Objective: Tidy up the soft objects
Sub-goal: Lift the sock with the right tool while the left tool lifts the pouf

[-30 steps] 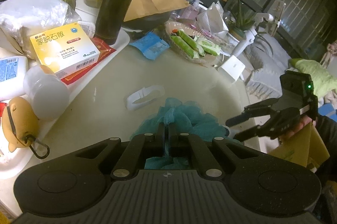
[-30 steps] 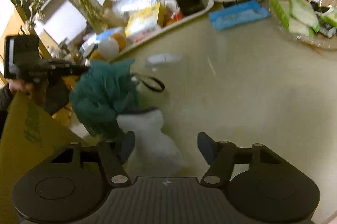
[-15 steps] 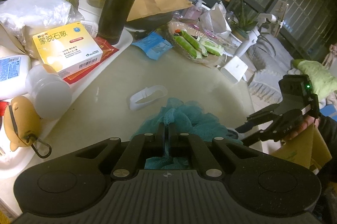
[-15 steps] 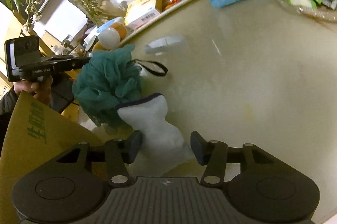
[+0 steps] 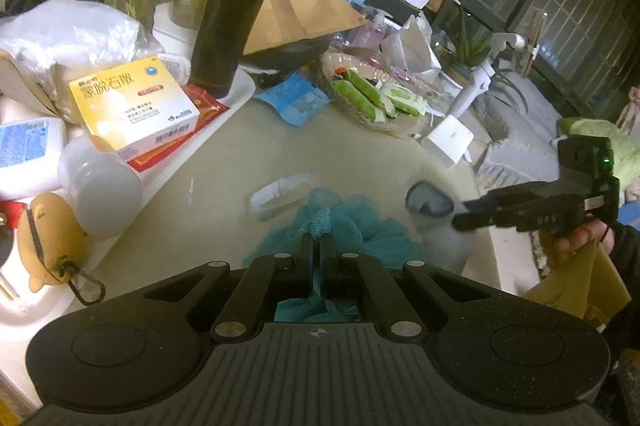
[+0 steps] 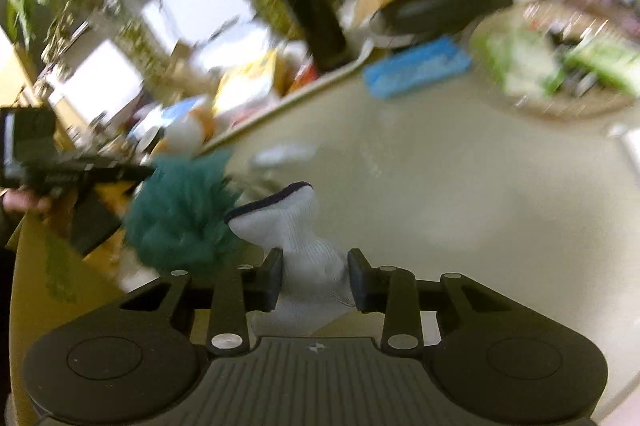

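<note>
Sock (image 6: pixel 308 246) stands between the closing jaws of the right gripper (image 6: pixel 315 278), pads touching its sides, cuff pointing up and forward over the table (image 6: pixel 460 218). Just to its left, the left gripper (image 5: pixel 316 258) pinches the teal bath puff (image 5: pixel 344 226).

Dark gridded windows (image 5: pixel 568 14) (ceiling lamp reflected) behind cluttered table (image 5: pixel 224 162).

Ribbed white knit sock (image 6: pixel 310 258), frilly teal mesh pouf (image 5: pixel 352 226), glossy smooth tabletop (image 5: pixel 224 194).
</note>
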`<act>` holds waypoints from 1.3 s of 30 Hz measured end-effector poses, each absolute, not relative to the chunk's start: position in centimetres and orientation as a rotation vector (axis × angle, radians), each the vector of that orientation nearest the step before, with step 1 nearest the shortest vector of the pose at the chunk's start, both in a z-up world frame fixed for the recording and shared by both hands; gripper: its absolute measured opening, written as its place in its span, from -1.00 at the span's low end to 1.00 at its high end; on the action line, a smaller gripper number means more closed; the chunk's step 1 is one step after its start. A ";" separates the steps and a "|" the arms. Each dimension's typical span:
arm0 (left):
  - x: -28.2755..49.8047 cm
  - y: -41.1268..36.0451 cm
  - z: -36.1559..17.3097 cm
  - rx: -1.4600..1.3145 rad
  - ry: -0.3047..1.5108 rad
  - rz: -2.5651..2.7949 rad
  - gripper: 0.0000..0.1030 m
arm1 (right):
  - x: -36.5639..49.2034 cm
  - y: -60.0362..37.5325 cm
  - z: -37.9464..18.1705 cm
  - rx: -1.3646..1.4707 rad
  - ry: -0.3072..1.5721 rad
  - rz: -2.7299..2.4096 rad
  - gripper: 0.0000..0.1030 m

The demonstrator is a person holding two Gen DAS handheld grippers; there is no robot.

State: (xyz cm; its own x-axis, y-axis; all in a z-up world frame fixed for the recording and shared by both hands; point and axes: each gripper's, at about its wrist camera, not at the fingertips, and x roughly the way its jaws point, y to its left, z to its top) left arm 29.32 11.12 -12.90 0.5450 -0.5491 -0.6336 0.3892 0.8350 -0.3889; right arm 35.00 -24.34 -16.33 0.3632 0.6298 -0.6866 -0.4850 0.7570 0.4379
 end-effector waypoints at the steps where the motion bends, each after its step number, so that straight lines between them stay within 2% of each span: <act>1: 29.2 11.0 -12.7 -0.208 0.815 -0.557 -0.94 | 34.9 -24.6 -16.0 0.168 0.938 0.703 -0.28; 14: 27.3 7.8 -8.1 -0.045 0.727 -0.506 -0.95 | 32.8 -25.5 -11.9 0.038 0.735 0.482 -0.29; 29: 21.8 6.1 1.1 0.046 0.535 -0.486 -0.95 | 27.0 -26.6 -1.9 -0.007 0.573 0.473 -0.29; 39: 16.8 5.1 6.5 0.080 0.422 -0.520 -0.95 | 22.4 -27.4 2.4 -0.018 0.515 0.493 -0.29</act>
State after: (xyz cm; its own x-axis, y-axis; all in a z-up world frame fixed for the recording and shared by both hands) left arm 16.83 5.11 6.47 0.7839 -0.4656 -0.4108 0.4981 0.8665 -0.0317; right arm 22.44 -27.38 2.42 0.7568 0.4474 -0.4765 -0.4564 0.8836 0.1047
